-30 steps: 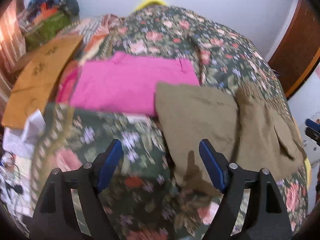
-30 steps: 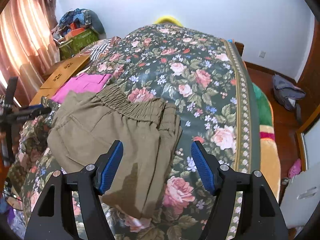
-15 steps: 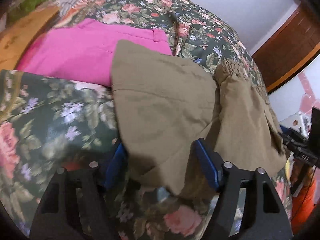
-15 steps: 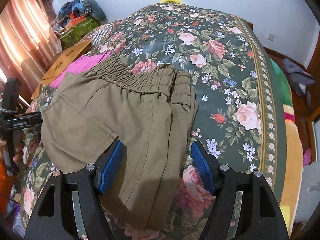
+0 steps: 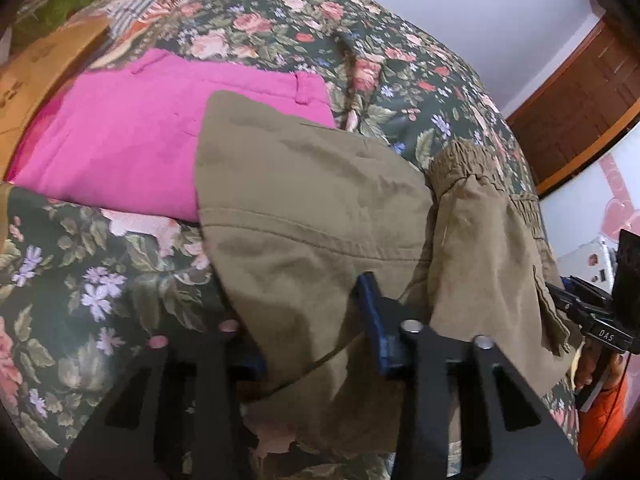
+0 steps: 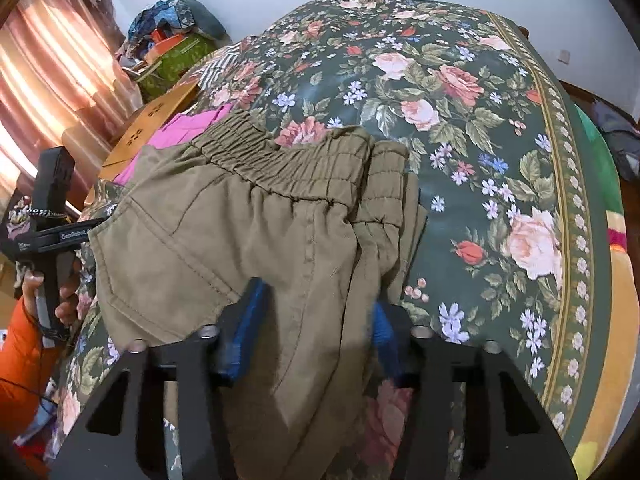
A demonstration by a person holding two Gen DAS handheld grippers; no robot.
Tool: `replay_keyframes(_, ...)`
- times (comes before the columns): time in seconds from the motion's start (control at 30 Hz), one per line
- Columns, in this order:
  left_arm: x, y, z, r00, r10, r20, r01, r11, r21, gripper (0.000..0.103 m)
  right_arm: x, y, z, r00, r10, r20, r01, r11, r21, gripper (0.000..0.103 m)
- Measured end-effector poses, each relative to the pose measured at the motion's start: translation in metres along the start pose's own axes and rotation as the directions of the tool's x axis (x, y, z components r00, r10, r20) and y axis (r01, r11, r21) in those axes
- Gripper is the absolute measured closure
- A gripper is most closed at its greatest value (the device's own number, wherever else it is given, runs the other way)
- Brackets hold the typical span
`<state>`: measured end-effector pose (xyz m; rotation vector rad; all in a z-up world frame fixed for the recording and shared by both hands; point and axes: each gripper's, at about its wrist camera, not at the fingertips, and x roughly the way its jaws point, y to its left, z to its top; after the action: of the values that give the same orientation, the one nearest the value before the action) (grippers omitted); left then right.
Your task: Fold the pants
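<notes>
Two grippers work the olive pants (image 5: 312,208), which lie on the floral bedspread (image 5: 100,280), overlapping a folded pink garment (image 5: 120,140) at far left. Left gripper (image 5: 308,328): jaws closing w/ the pants' leg-end fabric between the blue pads; firm pinch can't be told. Right gripper (image 6: 316,320): jaws closing too, fabric just below the elastic waistband (image 6: 280,168) bunched between them.

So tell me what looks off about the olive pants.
The olive pants are doubled over unevenly: two bunched layers of the elastic waistband sit offset, and one corner overlaps the pink garment.
</notes>
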<state>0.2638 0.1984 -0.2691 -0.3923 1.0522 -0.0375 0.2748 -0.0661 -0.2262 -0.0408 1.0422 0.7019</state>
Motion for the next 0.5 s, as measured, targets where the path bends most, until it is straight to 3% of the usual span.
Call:
replay_keyframes(0.13, -0.008, -0.006, 0.000, 0.999, 0.043, 0.027, -0.043, 0.999, 0.031, 0.085, -0.002, 0.003, 0.003, 1.000, -0.021, 0.022, 0.021, 1.000, -0.014, 0.085)
replay_keyframes(0.23, -0.018, -0.014, -0.001, 0.996, 0.072, 0.057, -0.076, 0.995, 0.070, 0.094, -0.006, 0.004, 0.004, 0.999, -0.020, 0.040, 0.020, 1.000, -0.012, 0.090)
replay_keyframes(0.27, -0.022, -0.016, -0.001, 0.995, 0.072, 0.068, -0.077, 0.994, 0.079, 0.099, -0.007, 0.004, 0.005, 0.999, -0.020, 0.047, 0.021, 1.000, -0.012, 0.091)
replay_keyframes(0.4, -0.039, -0.026, -0.003, 0.994, 0.055, 0.092, -0.065, 0.991, 0.116, 0.099, -0.012, 0.003, 0.006, 0.998, -0.030, 0.060, 0.030, 1.000, -0.003, 0.091)
replay_keyframes(0.5, -0.044, -0.032, -0.004, 0.994, 0.049, 0.094, -0.061, 0.989, 0.132, 0.099, -0.013, 0.001, 0.005, 0.997, -0.069, 0.039, 0.068, 0.998, 0.010, 0.080)
